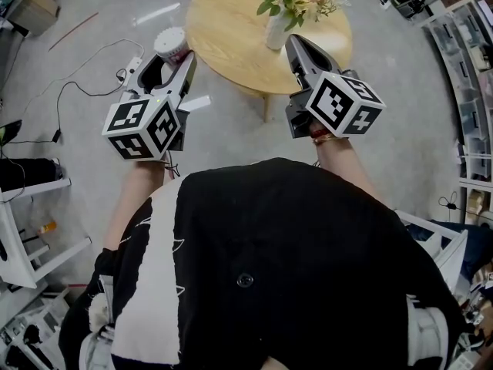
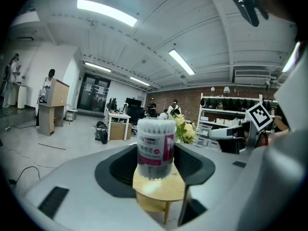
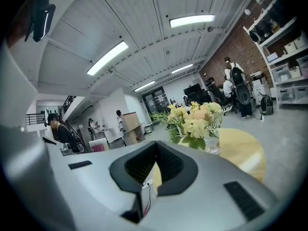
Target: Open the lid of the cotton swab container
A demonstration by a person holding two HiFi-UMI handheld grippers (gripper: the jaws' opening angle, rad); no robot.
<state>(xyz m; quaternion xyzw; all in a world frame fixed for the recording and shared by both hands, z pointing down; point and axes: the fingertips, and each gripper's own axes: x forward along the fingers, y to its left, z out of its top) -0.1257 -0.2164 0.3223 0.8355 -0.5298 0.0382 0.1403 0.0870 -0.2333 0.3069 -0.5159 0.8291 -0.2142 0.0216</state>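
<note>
Left gripper view: left gripper [image 2: 155,159] clamps the container [image 2: 155,141], apparently steadying it for lid removal; right gripper [image 3: 155,171] closed, empty.

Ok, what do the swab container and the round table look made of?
Cotton swab container: probably clear glossy plastic; swabs show through its wall around a pink-and-white label. Round table: light wood or veneer, smooth, with a soft sheen where light falls.

Closed, empty right gripper [image 3: 155,153] faces flowers [image 3: 195,121] on a round table [image 3: 240,150].
</note>
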